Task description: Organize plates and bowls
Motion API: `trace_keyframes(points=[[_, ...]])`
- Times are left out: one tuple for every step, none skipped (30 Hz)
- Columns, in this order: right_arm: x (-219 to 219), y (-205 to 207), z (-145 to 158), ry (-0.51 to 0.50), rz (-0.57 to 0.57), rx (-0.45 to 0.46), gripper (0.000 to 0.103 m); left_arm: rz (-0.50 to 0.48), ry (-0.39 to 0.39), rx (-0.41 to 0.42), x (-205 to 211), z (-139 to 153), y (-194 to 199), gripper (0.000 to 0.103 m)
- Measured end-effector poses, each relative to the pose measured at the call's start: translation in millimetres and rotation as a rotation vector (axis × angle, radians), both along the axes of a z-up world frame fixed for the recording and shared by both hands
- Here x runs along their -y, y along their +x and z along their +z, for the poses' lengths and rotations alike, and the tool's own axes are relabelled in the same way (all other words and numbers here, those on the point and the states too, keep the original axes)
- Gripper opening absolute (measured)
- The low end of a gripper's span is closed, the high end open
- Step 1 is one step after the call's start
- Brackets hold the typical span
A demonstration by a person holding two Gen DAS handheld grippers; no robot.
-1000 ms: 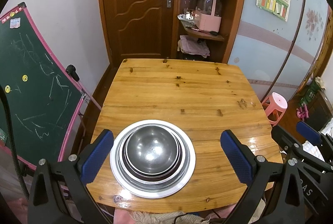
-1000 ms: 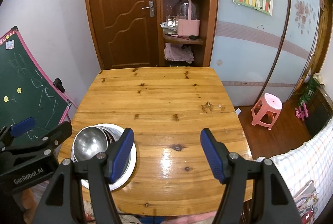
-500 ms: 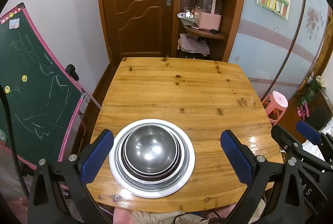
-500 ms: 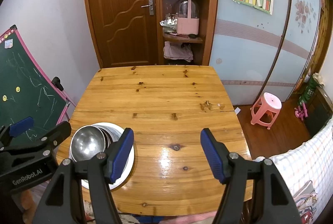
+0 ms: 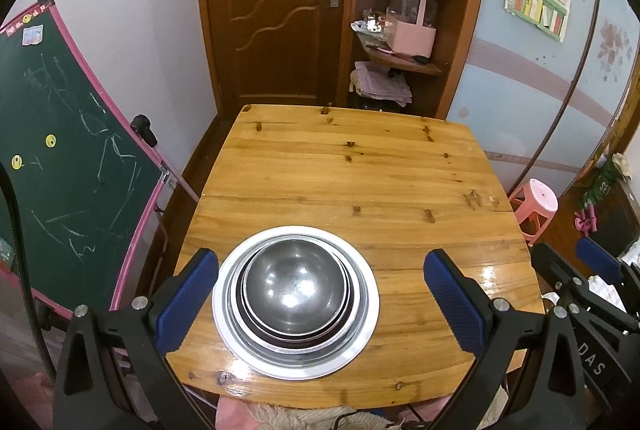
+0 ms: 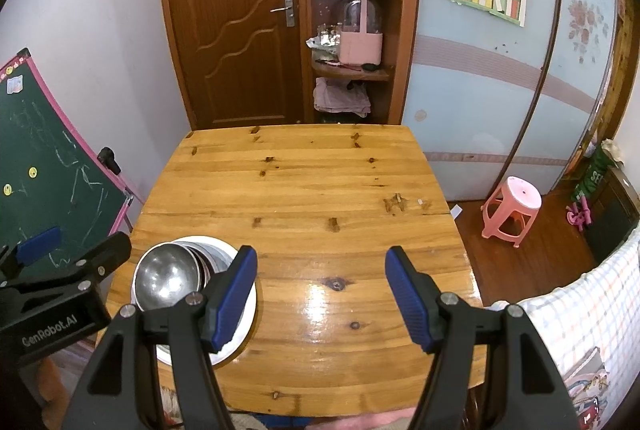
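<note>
Both tongs hover wide open, gripping nothing. The bowls sit nested on the plate on the counter, between the left tongs' pads, and just left of the right tongs.

One wooden table carries a single nested stack: one white plate at the bottom and one steel bowl on top, with several more metal rims between them, too tightly nested to count. Beside the table stand one pink stool and one chalkboard.
</note>
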State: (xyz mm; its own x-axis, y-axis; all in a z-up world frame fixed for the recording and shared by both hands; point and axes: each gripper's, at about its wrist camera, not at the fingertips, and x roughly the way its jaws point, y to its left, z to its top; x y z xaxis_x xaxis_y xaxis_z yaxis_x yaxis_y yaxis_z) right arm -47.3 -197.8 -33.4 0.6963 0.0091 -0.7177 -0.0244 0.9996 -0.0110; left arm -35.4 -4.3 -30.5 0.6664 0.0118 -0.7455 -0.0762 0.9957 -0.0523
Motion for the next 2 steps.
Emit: trace_keyframes(points=[[1.1, -1.1, -0.5, 0.003, 0.000, 0.001, 0.067, -0.001, 0.000, 0.000, -0.3, 0.4, 1.2, 0.102], [-0.1, -1.0, 0.6, 0.004, 0.001, 0.002, 0.067, -0.002, 0.003, 0.001, -0.4, 0.5, 1.3, 0.102]])
